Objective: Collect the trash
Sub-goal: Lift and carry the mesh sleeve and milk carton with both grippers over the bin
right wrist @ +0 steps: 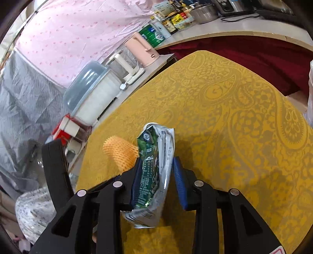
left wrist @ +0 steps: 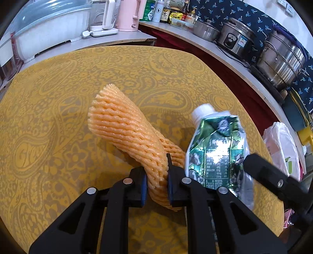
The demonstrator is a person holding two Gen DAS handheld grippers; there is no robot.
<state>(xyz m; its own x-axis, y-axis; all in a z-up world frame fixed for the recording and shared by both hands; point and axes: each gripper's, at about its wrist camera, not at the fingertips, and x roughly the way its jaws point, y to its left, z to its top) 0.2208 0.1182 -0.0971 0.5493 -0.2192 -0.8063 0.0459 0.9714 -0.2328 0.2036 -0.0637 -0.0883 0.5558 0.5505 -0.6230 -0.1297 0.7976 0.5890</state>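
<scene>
The left gripper (left wrist: 156, 185) pinches an orange foam net (left wrist: 127, 132) near its end, lifted over the yellow table (left wrist: 49, 117). The right gripper (right wrist: 156, 183) squeezes a crumpled green carton (right wrist: 152, 172). The carton looks clamped off-centre; it could slip or crumple free before reaching the white bag (left wrist: 281, 144).

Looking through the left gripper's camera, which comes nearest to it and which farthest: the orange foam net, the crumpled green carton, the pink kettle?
1. Orange foam net: clamped in the left gripper.
2. Green carton: just right of it, above the table.
3. Pink kettle: far back on the counter.
</scene>
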